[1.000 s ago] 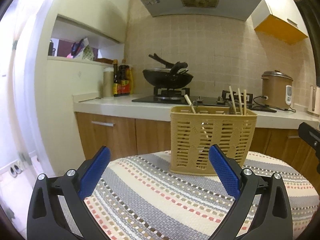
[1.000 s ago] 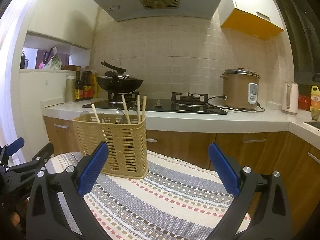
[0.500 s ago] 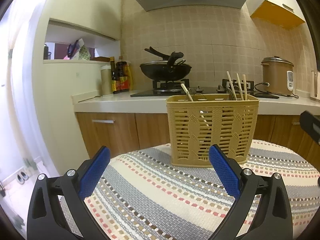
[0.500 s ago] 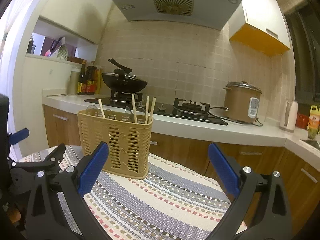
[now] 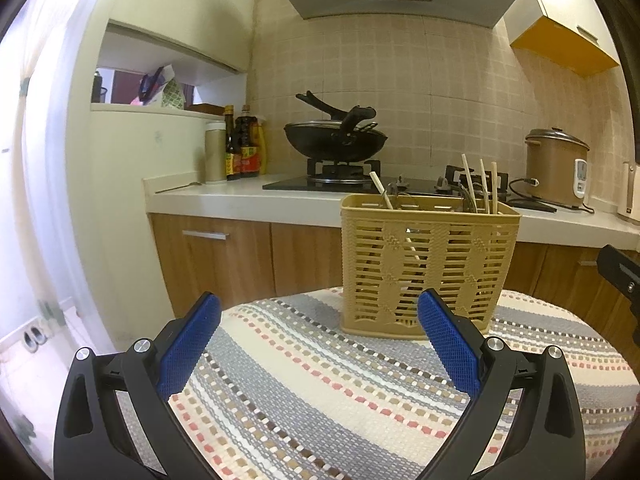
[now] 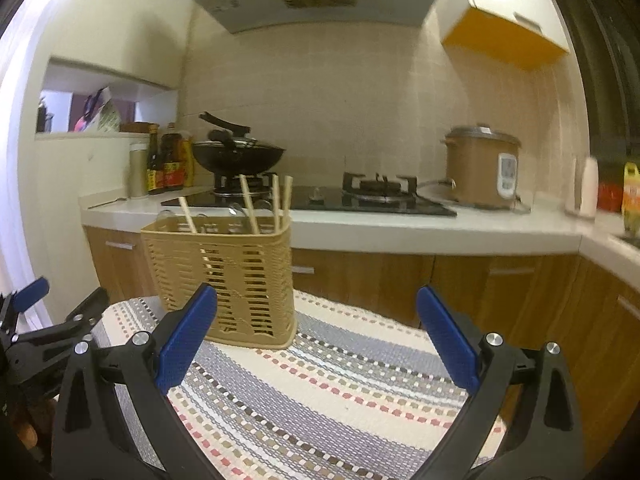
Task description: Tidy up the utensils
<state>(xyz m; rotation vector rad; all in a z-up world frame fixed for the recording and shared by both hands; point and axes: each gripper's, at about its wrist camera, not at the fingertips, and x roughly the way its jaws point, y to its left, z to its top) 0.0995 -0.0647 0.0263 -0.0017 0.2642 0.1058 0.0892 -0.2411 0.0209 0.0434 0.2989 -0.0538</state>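
**Basket stocked, tongs idle**

We see one tan slotted basket [image 5: 428, 268] at 12 o'clock on the striped worktop [image 5: 360, 392], holding four wooden chopsticks [image 6: 276, 204] and some metal utensils. Our left tongs [image 5: 318, 344] and right tongs [image 6: 316, 340] gape wide, empty.

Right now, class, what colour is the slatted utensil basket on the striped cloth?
Tan yellow; the utensil basket shows best in the left wrist view.

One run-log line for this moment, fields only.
left gripper: open, empty | right gripper: open, empty | basket: upright on striped cloth, chopsticks inside | contact: none
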